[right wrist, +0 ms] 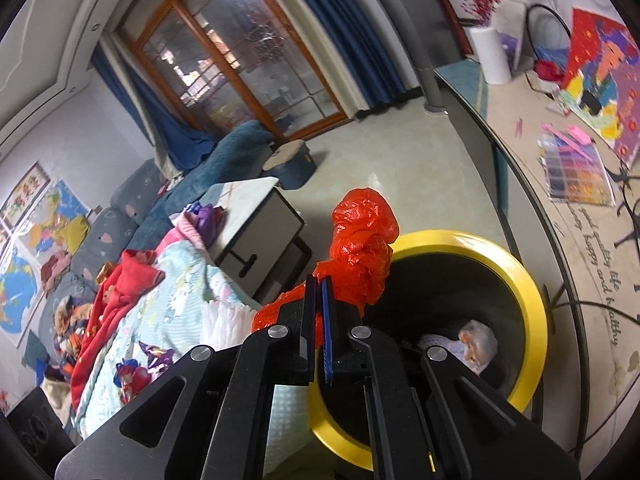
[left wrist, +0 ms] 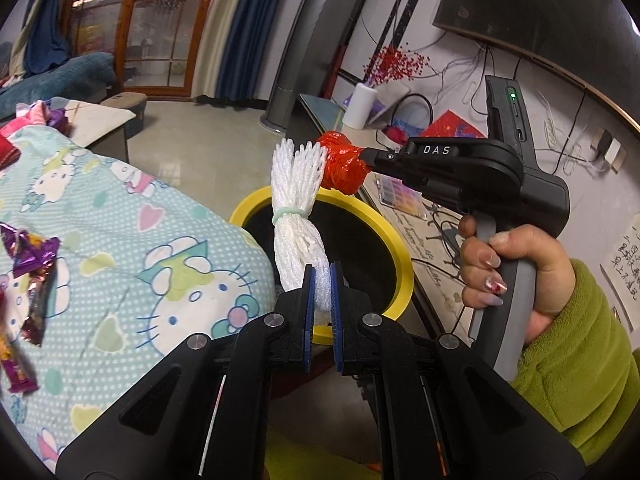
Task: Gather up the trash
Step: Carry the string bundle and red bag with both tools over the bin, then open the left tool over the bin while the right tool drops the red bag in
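My left gripper [left wrist: 322, 300] is shut on a white foam fruit net [left wrist: 298, 200] tied with a pale green band; the net stands up above the yellow-rimmed black bin [left wrist: 402, 256]. My right gripper [right wrist: 318, 312] is shut on a crumpled red plastic bag [right wrist: 362, 248], held at the bin's [right wrist: 532, 292] near rim. In the left wrist view the right gripper [left wrist: 368, 156] reaches in from the right with the red bag [left wrist: 344, 164] beside the net's top. A hand [left wrist: 508, 260] in a green sleeve holds its handle. Crumpled pale trash [right wrist: 472, 344] lies inside the bin.
A Hello Kitty patterned blanket [left wrist: 132, 232] lies left of the bin, with purple candy wrappers [left wrist: 32, 256] on it. A long glass-topped cabinet [right wrist: 580, 240] with papers, cables and a white roll [right wrist: 494, 56] runs along the right. A small table [right wrist: 256, 208] and blue sofa stand behind.
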A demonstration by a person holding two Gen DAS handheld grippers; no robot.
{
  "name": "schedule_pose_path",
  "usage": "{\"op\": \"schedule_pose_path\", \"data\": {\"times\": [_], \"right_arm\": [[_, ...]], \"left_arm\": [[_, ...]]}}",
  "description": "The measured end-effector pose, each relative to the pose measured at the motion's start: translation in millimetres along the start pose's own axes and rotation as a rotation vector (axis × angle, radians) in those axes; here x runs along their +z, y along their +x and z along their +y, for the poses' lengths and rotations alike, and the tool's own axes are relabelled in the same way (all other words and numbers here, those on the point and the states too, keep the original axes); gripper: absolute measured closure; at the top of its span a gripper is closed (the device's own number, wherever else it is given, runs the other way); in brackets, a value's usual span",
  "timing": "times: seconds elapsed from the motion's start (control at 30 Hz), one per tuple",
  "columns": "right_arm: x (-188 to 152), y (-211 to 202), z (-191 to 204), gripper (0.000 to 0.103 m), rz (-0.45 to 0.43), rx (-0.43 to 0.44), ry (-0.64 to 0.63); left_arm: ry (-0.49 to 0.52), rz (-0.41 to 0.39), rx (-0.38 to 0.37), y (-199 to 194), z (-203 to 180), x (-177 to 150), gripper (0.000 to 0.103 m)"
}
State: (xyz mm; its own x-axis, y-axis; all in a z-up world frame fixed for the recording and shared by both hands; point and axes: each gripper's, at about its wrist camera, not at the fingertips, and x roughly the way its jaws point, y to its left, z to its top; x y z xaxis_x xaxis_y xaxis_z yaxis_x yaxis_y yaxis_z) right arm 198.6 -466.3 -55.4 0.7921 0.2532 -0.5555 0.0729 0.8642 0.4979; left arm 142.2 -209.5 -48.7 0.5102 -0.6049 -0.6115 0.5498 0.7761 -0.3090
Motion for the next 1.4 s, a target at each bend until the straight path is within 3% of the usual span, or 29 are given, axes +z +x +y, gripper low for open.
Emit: {"op": "schedule_pose_path", "data": {"times": [0.6,1.13,1.2,1.3,1.4], "right_arm": [[-10.4,25.6,-48.8,0.100,0.105,-0.073,0.106],[-17.1,37.1,-70.0,0.099,0.147,-0.112,0.161],[-16.3,36.3,-70.6,0.096,0.143,-0.112,0.156],[-15.0,32.2,-70.7,0.069,0.118,-0.115,0.155],[-12.5,27.8,-65.6,0.068,0.093,-0.123,0.126]], "left_arm": [[0.038,0.079,0.009,48.9,-6.7,-1.8,0.099],[-0.008,0.131,-0.005,76.1,-1.5,3.2,0.099],[-0.019,0.128,-0.006,76.0,0.5,4.8,0.086],[-0.052,0.112,-0.016,71.1,7.3,8.5,0.072],[-0.073,0.094,-0.014,64.9,12.2,11.0,0.058]]}}
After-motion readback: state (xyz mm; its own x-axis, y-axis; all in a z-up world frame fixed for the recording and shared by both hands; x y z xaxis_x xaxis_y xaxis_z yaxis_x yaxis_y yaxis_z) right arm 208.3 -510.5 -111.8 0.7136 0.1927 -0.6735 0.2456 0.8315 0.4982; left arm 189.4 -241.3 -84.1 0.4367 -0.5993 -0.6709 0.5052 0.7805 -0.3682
